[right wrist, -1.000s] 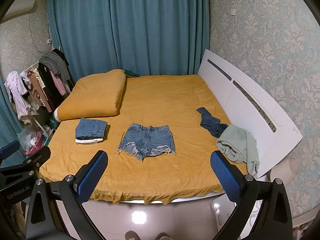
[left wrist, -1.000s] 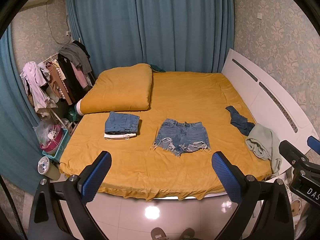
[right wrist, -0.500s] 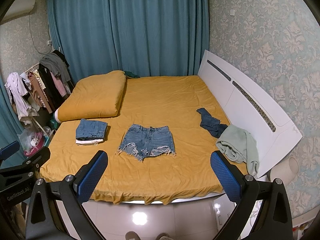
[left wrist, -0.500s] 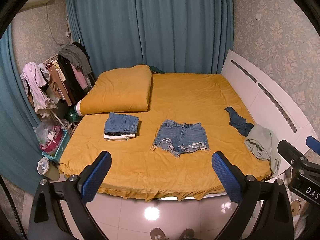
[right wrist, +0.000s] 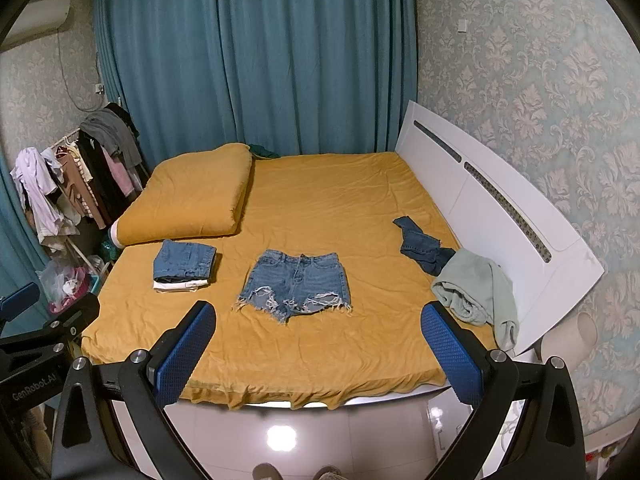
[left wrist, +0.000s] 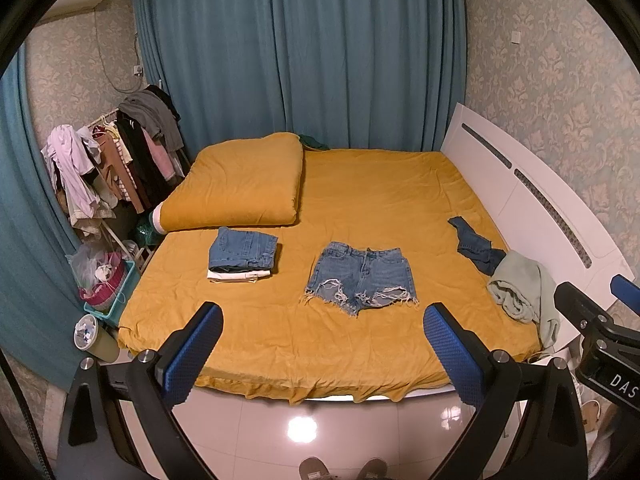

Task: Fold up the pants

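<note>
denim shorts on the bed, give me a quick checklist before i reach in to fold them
1. Denim shorts spread flat, waistband toward the curtain, frayed hems toward you: ok.
2. Left tongs open and holding nothing: ok.
3. Right tongs open and holding nothing: ok.
4. Bare sheet around the shorts; folded stack to the left and dark jeans with the green garment to the right lie apart from them: ok.
5. Tongs within reach of the shorts: not ok, both sit back over the floor at the bed edge.
6. Anything hidden under the shorts: cannot tell.
</note>
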Motion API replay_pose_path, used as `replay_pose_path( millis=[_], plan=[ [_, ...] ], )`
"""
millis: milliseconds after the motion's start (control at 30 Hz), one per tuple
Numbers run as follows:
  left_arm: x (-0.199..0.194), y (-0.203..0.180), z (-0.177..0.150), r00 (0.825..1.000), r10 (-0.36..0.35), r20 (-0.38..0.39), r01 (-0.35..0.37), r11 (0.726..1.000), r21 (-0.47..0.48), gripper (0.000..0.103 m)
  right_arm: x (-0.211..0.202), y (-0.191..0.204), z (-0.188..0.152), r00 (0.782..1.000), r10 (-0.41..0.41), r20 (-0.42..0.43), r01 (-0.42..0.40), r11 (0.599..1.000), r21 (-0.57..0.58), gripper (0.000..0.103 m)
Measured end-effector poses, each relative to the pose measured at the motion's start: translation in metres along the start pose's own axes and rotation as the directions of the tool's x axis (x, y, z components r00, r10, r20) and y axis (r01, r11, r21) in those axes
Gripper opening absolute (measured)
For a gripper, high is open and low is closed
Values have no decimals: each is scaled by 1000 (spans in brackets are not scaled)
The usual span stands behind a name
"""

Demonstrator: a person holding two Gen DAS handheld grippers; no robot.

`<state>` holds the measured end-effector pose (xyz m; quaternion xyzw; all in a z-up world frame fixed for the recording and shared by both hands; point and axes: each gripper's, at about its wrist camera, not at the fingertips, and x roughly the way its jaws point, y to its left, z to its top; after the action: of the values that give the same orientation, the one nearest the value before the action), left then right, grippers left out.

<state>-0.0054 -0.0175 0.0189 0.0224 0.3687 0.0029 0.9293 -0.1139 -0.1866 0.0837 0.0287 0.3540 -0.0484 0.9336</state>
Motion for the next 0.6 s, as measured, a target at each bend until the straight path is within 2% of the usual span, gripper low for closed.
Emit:
replay_pose_path(
  millis=[600],
  plan=[
    [-1,0,-1,1000,-1,2,1,1000,-2,103,-1,0,-1,1000,2,3,-2,1000,0,103]
  ],
)
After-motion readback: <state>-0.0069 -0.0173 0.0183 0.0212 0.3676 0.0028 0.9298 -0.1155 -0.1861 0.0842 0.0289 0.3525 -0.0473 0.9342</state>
